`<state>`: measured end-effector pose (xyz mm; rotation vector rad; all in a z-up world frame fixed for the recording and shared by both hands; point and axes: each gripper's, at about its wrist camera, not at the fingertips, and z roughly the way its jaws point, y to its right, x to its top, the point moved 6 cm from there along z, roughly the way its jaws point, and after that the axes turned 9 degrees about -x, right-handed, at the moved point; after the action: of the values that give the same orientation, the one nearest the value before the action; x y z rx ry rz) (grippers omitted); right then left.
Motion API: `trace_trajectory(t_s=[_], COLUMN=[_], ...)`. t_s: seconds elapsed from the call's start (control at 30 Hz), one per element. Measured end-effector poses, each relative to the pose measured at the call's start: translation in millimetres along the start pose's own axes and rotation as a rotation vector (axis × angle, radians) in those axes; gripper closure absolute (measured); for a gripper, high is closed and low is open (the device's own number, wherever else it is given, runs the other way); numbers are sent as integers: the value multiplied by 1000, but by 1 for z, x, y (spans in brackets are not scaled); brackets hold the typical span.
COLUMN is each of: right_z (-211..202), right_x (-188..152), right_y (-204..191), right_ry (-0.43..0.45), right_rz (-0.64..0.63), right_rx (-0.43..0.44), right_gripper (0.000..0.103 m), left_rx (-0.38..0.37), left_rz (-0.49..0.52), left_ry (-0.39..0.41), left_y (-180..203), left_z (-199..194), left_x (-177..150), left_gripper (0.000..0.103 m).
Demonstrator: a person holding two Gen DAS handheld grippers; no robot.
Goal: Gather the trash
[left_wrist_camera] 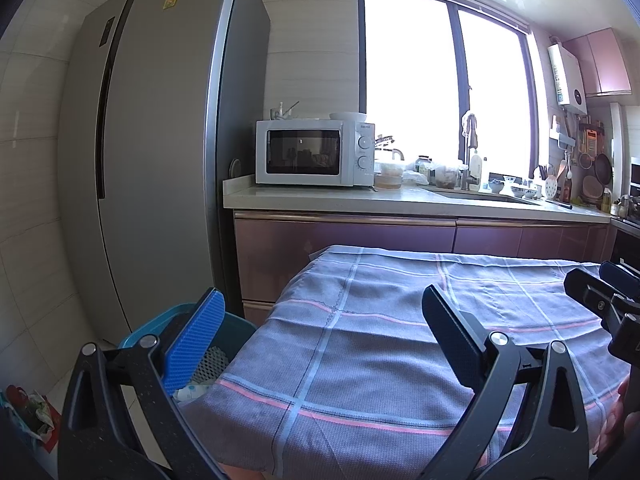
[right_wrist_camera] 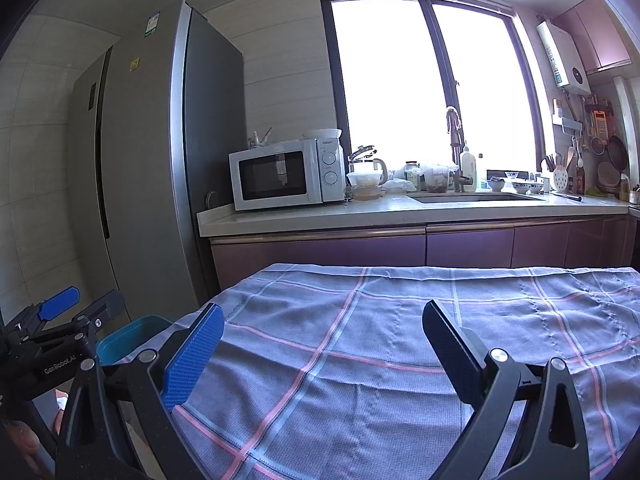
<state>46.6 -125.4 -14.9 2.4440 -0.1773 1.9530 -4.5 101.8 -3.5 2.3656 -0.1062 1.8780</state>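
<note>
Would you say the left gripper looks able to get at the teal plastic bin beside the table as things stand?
Probably yes. The left gripper is open and holds nothing, and the teal plastic bin sits just beyond its blue-padded finger, at the left edge of the checked purple tablecloth. Nothing visible stands between them.

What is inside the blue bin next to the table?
Looking into the blue bin from the left wrist view, a white mesh piece and a white wrapper with blue dots show. The tablecloth and a gripper finger cover the rest.
</note>
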Motion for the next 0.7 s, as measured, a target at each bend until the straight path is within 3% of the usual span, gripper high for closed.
trace_trajectory(t_s=[0.7], right_z=[2], right_x=[0], right_y=[0], right_ry=[0], right_rz=[-2], right_rx=[-3], right_gripper=[7], left_rx=[11], left_rz=[-1], left_ry=[-1], left_y=[-1], left_z=[-4], left_x=[0], left_gripper=[6])
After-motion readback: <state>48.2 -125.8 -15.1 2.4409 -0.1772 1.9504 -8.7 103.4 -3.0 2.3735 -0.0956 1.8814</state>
